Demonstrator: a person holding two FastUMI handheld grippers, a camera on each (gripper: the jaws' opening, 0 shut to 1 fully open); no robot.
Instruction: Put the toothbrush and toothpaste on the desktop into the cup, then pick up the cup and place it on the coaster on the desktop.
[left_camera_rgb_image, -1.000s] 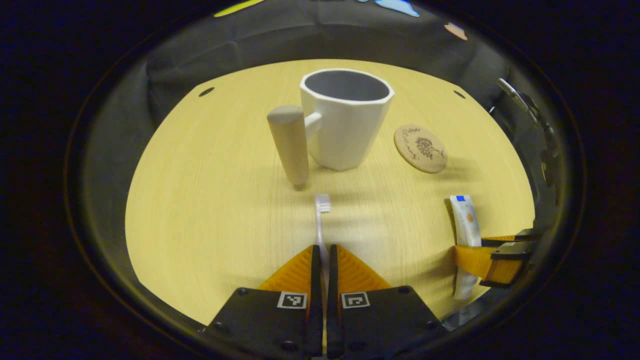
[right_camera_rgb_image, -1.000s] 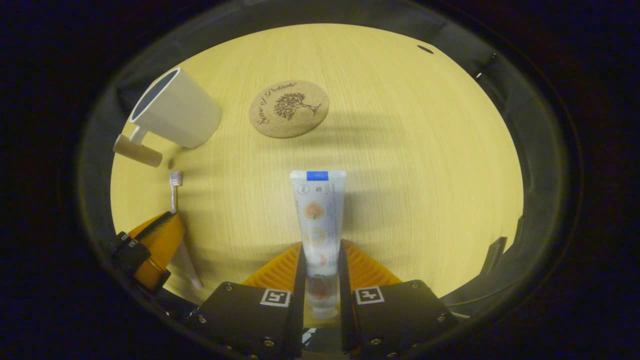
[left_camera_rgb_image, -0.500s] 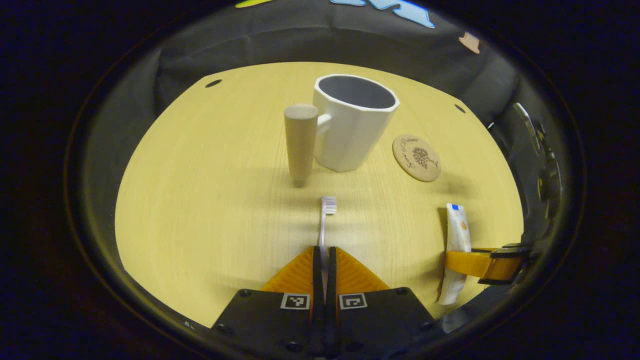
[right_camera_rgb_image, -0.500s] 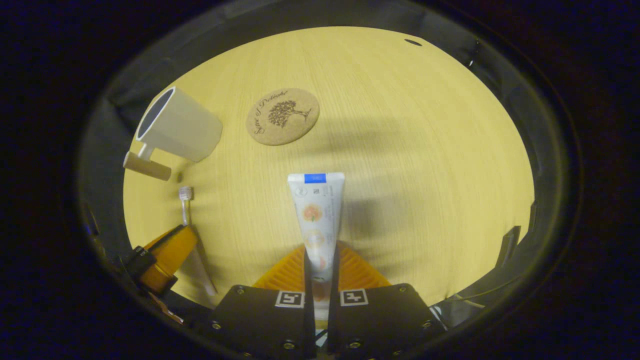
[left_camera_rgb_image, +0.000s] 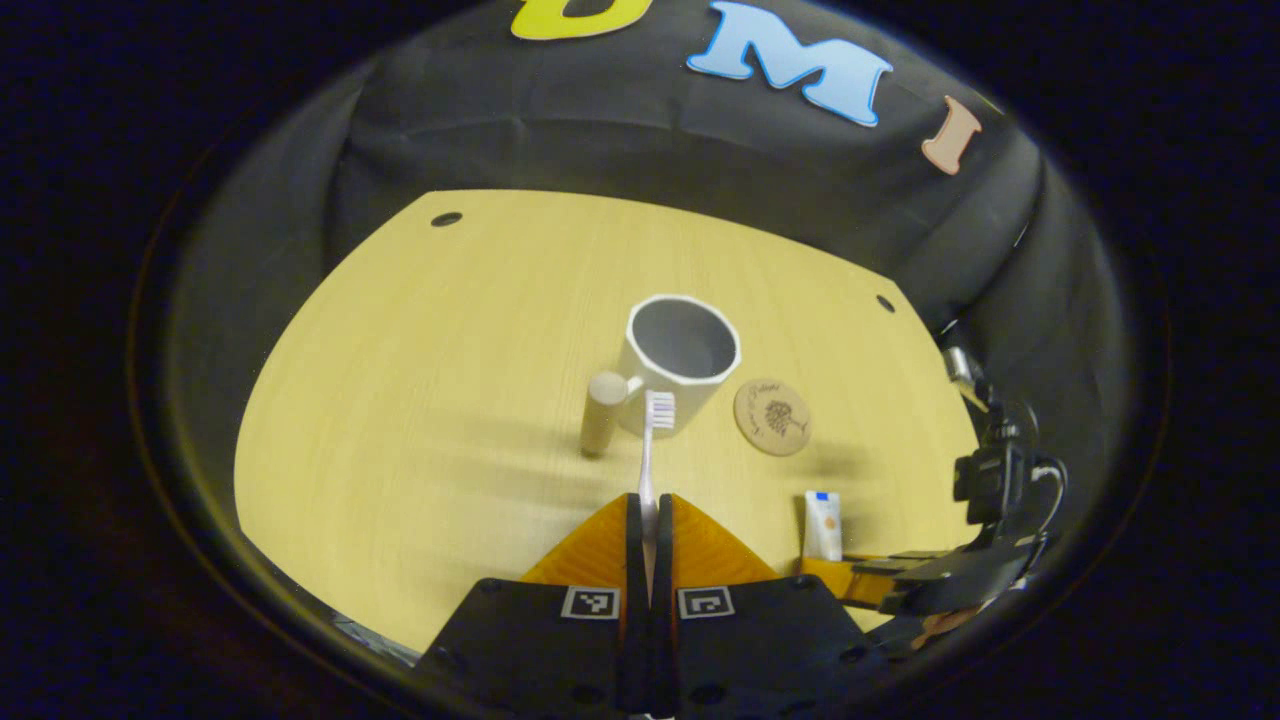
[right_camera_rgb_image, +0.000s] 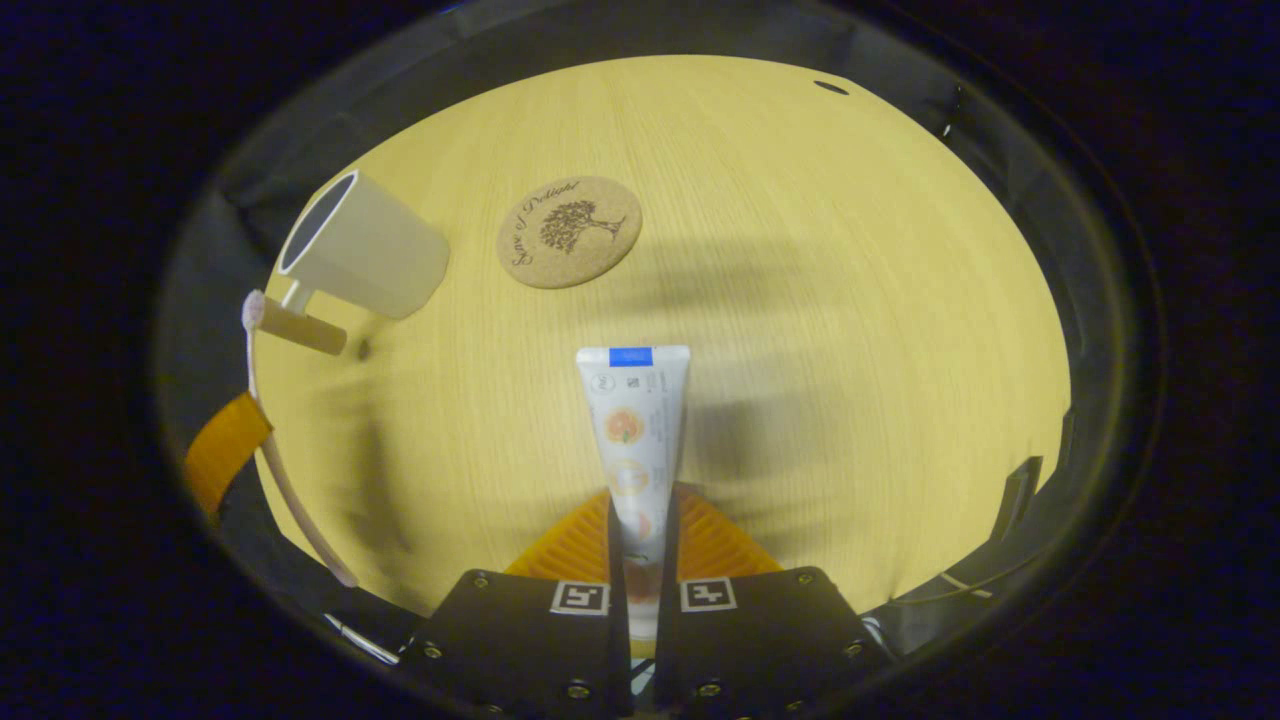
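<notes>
Left gripper (left_camera_rgb_image: 648, 515): clamped on brush (left_camera_rgb_image: 652, 440), handle pinched between both fingers, bristle head forward. Raised well clear of desk (left_camera_rgb_image: 420, 380) since a second ago, when brush lay low over the wood near the cup; cup and coaster now small and far below in left gripper view. Brush head lined up in that view with cup's near wall, just under the rim.

Right gripper (right_camera_rgb_image: 640, 520): clamped on paste (right_camera_rgb_image: 632, 430), tube squeezed between both fingers, crimped end forward. Little changed over the last second; tube low over desk, shadow close beside it. Whether lifted off the wood or resting on it: cannot tell.

Cup (left_camera_rgb_image: 680, 362): upright, empty, mouth open, wooden handle toward left gripper. Unmoved.

Coaster (right_camera_rgb_image: 568, 231): flat on desk, just beside cup, not touching, bare.

Status: both items gripped; brush lift done, paste lift doubtful. Neither yet in cup; cup not yet on coaster.

Next, by judgement: brush carried over cup mouth, tipped handle-down, released; paste after it. Risk: long brush striking rim, or nudging the light cup toward coaster.
</notes>
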